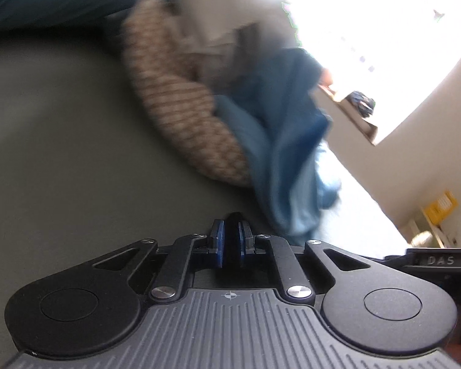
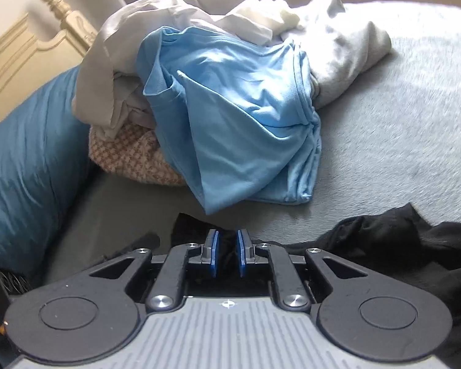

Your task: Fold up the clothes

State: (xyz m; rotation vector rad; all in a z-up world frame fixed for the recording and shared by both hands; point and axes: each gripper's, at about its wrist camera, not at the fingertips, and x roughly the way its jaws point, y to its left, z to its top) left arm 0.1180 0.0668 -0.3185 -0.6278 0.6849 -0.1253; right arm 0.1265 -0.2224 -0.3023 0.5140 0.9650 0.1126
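black garment [image 2: 384, 246] in both tools

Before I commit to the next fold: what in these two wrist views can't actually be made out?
- Black garment: right wrist view, its full shape is cut off by the frame edge and hidden under the right gripper.
- Left gripper: something dark sits between its fingers; too little shows to identify it.
- Clothes pile: left wrist view, motion blur smears the garments together.
- Window area: left wrist view, overexposed, no detail.
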